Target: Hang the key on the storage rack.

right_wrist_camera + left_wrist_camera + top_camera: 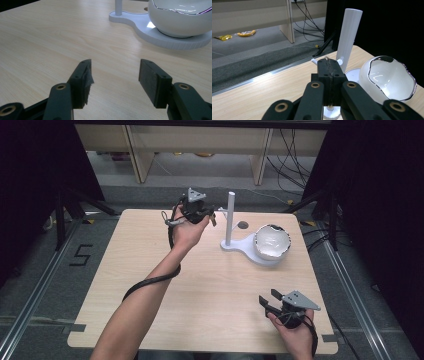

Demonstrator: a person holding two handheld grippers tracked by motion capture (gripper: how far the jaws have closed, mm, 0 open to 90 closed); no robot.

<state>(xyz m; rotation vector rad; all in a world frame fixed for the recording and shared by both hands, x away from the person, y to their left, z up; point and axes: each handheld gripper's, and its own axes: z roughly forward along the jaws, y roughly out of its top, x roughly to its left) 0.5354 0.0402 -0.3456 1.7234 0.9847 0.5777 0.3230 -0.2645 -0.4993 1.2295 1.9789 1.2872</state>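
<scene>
- A light wooden table (150, 285) carries everything, its far edge facing a grey floor with cables
- A white stand (250, 251) sits right of centre toward the far side: a flat curved base with a tall upright post (230, 215) at its left end; in the left gripper view two small pegs show near the post's foot
- A white bowl (272, 241) with a dark wavy rim rests on the wider right end of the base, tilted so its opening faces the person
- The left gripper (212, 216), held at the end of an outstretched forearm, hovers near the far edge just left of the post; in the left gripper view its jaws are pressed together, with something thin and pale at their tips that I cannot make out
- The right gripper (267, 296) sits low over the near right part of the table, well apart from the stand; its jaws stand wide apart with nothing between them
- A small dark round mark (243, 225) lies on the table behind the stand
</scene>
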